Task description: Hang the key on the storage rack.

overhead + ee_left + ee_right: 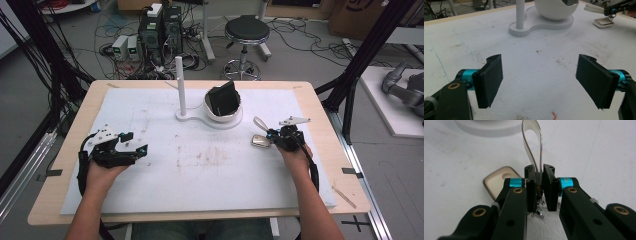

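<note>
A small watch lies on the white mat at the right, its pale rounded case [260, 141] [499, 181] [603, 23] on the mat and its light strap [532, 142] [260, 123] arching up in a loop. My right gripper [272, 136] [539, 170] is shut on the lower part of that strap, just right of the case. My left gripper [136, 142] [545, 80] rests at the left of the mat, open, with bare mat between its pads. The right gripper [614, 11] also appears far off in the left gripper view.
A white stand [190, 117] [544, 26] with an upright post [180, 85] and a bowl-shaped cup [223, 112] holding a black object [223, 98] sits at the back middle. The stained white mat [200, 170] covers the wooden table. A stool [246, 31] and computers [160, 30] stand beyond.
</note>
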